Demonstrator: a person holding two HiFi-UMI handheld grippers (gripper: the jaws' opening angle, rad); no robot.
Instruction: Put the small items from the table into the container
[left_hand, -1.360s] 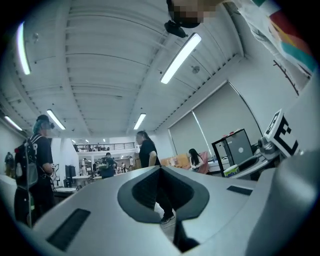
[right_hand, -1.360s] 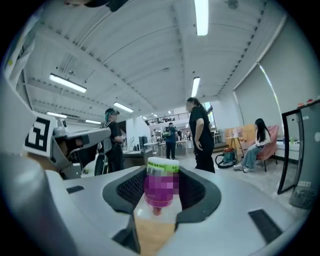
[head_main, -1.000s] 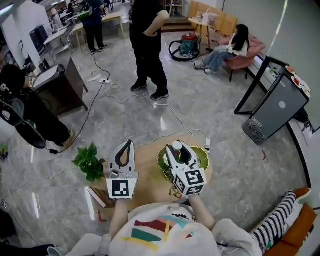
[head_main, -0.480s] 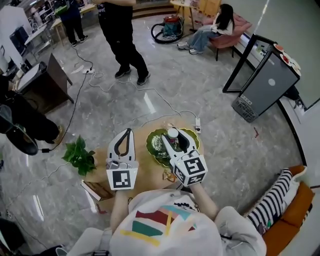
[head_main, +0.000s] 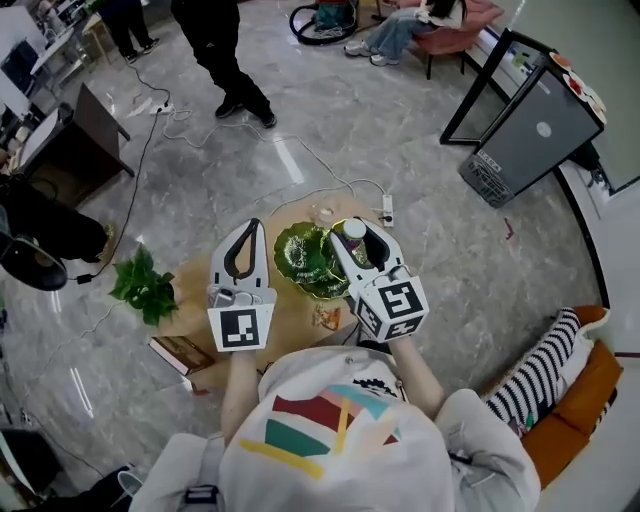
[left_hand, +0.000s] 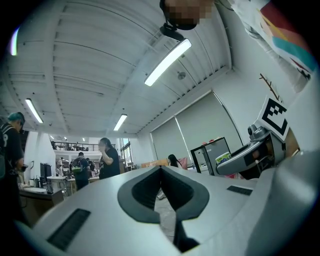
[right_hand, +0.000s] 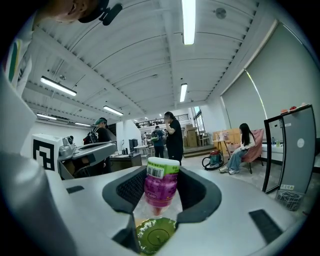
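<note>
A small bottle (right_hand: 161, 187) with a purple label and a white-and-green cap stands upright between the pads of my right gripper (right_hand: 161, 184), which is shut on it. In the head view that right gripper (head_main: 355, 228) holds the bottle (head_main: 353, 231) over the right rim of a green leaf-shaped dish (head_main: 300, 255) on the round wooden table (head_main: 290, 312). The same dish (right_hand: 156, 235) shows just below the bottle. My left gripper (head_main: 249, 224) hovers left of the dish, jaws shut with nothing between them. Its tips meet in the left gripper view, where the left gripper (left_hand: 161, 169) points level across the room.
A small snack packet (head_main: 326, 318) lies on the table near its front. A potted plant (head_main: 142, 287) and a book (head_main: 180, 352) sit on the floor at the left. A power strip (head_main: 386, 210) and cables lie beyond the table. A person (head_main: 225, 50) stands further off.
Both grippers have shifted across the table, and the head view has swung with them. The bottle stays in the right gripper. More of the green dish now shows between the two grippers.
</note>
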